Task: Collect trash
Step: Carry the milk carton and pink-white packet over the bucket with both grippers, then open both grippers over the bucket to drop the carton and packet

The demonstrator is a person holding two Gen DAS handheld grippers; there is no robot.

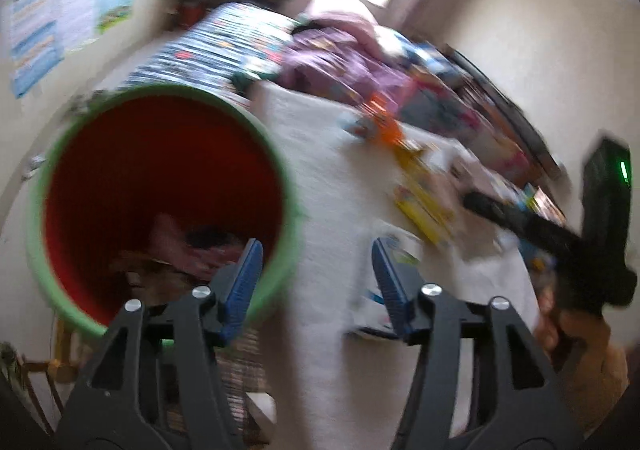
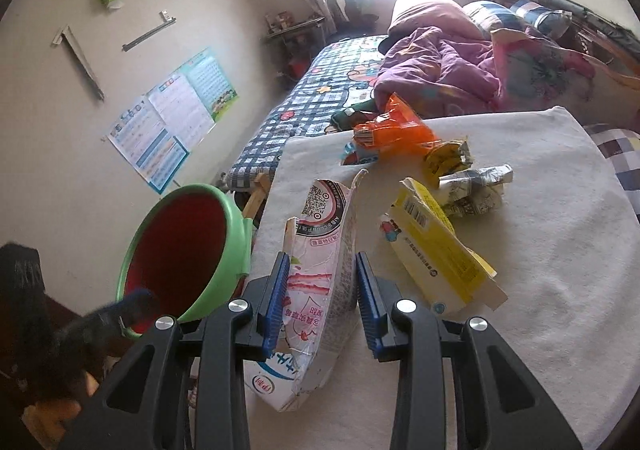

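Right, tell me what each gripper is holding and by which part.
The right gripper has its fingers on either side of the torn white and pink carton at its middle; whether they are pressing on it cannot be told. The left gripper is open and holds nothing.

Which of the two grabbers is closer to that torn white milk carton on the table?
Right. The right gripper has its fingers either side of the milk carton; the left gripper hangs by the green bin, off the carton.

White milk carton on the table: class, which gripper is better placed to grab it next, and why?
Right. The right gripper already straddles the milk carton, jaws open. The left gripper is empty at the green-rimmed bin.
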